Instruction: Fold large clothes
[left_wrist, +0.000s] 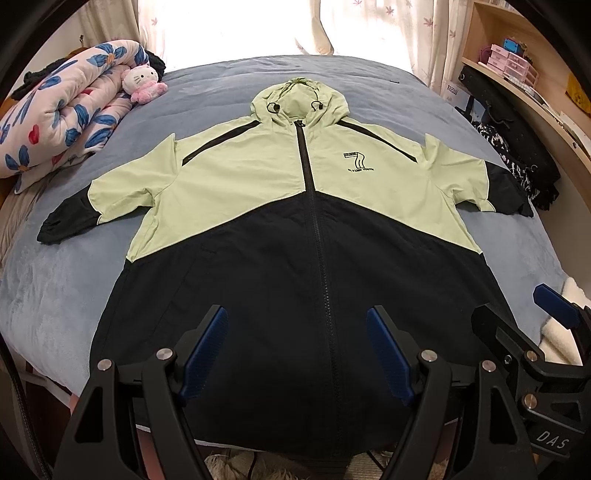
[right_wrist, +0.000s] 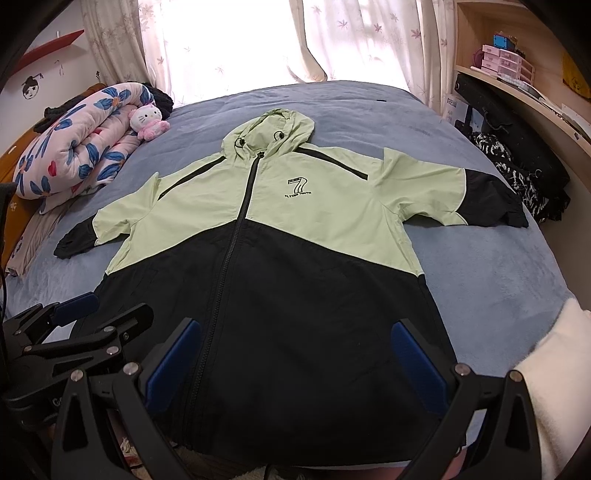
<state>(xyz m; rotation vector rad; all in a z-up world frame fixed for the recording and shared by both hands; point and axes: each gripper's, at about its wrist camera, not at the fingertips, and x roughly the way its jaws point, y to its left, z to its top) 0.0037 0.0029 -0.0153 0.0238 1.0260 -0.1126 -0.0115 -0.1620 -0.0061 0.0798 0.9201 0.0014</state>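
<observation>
A hooded zip-up jacket (left_wrist: 295, 206) is lying flat, front side up, on a blue-grey bed cover (left_wrist: 55, 295). The upper body and upper sleeves are pale green; the lower body and sleeve ends are black. The zipper (left_wrist: 317, 236) is closed along the full front, and a "7" logo (left_wrist: 354, 159) is showing on the chest. Both sleeves are spreading outward to the sides, and the hood (left_wrist: 299, 96) is pointing toward the curtained window (left_wrist: 236, 29). The hem is lying at the near edge of the bed.

The left gripper (left_wrist: 297, 347) is hovering above the black lower panel near the hem, with its jaws spread wide and nothing between them. Its blue pads (left_wrist: 207, 354) are facing each other across the zipper line. The right gripper (right_wrist: 295, 354) is hovering beside it over the same panel, jaws likewise spread apart and holding nothing. Whether either claw is touching the fabric cannot be determined.

At the far left of the bed, a folded floral quilt (left_wrist: 62, 122) is resting, with a white-and-pink plush cat toy (left_wrist: 142, 84) sitting against it. At the right, a wooden shelf unit (left_wrist: 517, 74) is holding small pink drawer boxes (left_wrist: 511, 62), and dark garments (left_wrist: 517, 158) are lying below it at the bed edge. A white fleecy item (right_wrist: 554, 369) is appearing at the right edge of the right wrist view.
</observation>
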